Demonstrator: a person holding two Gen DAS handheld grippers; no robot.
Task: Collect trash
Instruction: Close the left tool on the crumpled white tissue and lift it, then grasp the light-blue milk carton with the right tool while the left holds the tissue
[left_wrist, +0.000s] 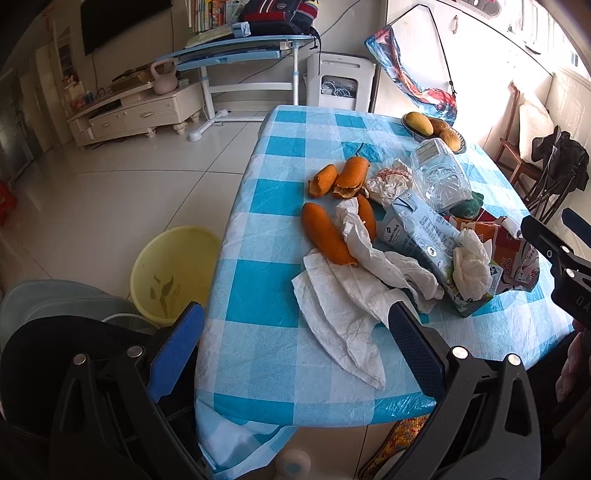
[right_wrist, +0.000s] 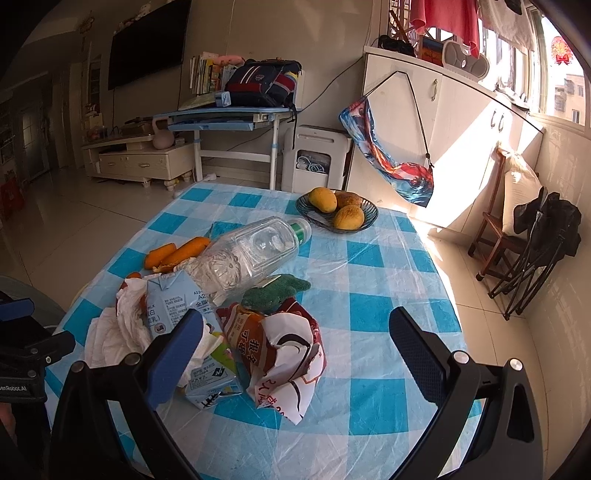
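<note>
A pile of trash lies on the blue checked table (left_wrist: 266, 288): orange peels (left_wrist: 325, 236), crumpled white paper towels (left_wrist: 347, 306), a light blue milk carton (left_wrist: 424, 236), a clear plastic bottle (left_wrist: 439, 177) and a red snack wrapper (left_wrist: 506, 254). My left gripper (left_wrist: 295, 336) is open and empty above the table's near edge, its right finger beside the paper towels. In the right wrist view my right gripper (right_wrist: 295, 347) is open and empty, hovering over the red and white wrapper (right_wrist: 288, 354), with the carton (right_wrist: 173, 302) and bottle (right_wrist: 251, 254) beyond.
A yellow plastic bin (left_wrist: 173, 273) stands on the floor left of the table. A dark bowl of mangoes (right_wrist: 336, 210) sits at the table's far side. A green scrubber (right_wrist: 273, 291) lies by the bottle. A wooden chair (right_wrist: 495, 236) stands to the right.
</note>
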